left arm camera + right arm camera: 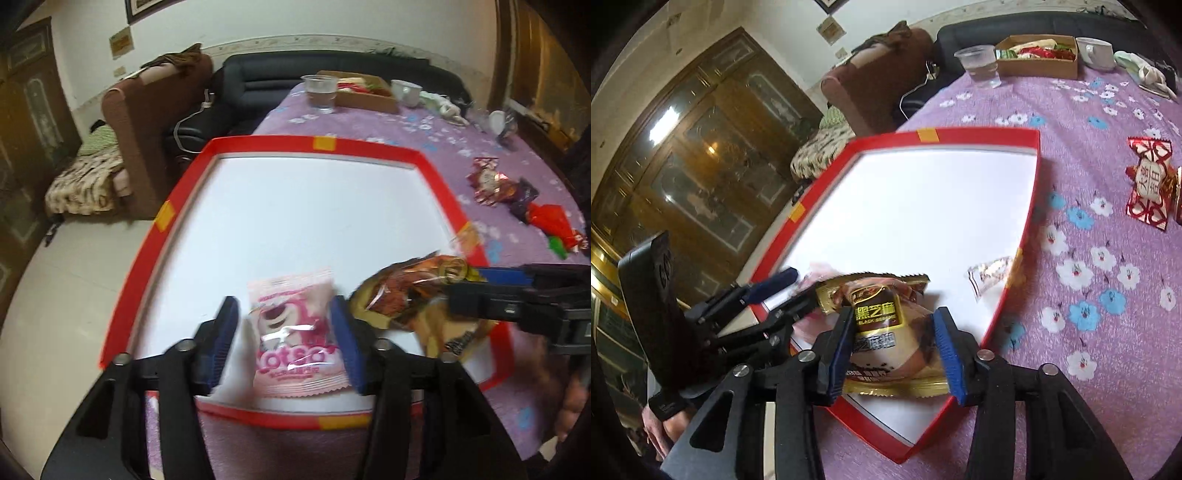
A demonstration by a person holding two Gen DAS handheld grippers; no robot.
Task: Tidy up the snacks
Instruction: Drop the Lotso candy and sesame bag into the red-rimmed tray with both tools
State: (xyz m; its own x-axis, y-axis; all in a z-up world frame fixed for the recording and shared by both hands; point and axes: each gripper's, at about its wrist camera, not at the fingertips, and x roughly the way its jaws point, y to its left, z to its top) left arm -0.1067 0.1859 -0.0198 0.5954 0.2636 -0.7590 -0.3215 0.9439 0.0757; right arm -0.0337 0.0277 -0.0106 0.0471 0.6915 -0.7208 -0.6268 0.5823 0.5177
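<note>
Snacks are landing in the red-rimmed tray [236,142], and nearest the lens in the left wrist view the left gripper [284,325] is straddling a pink packet [291,332] at lower centre; a gap is showing by the left pad, so the jaws look released and the packet seems to be lying on the tray's white floor. In the right wrist view the right gripper [892,343] is flanking a gold sesame packet [886,332] at lower centre; its pads are sitting right at the wrapper's sides, and I cannot tell whether they are pressing or just letting go. Both packets look light, soft and crinkly, with slick film likely to slip, so I would be pinching across the plump middle rather than the thin crimped edges. A small clear wrapper [990,275] is lying by the tray's right rim. Farther out on the purple flowered cloth [1089,122], at the right edge, a red-and-white candy [1147,181] is waiting, with more loose sweets [517,195] at right in the left view. At the top, a plastic cup [979,62], a cardboard box [1038,57] and a white mug [1095,51] are standing.
</note>
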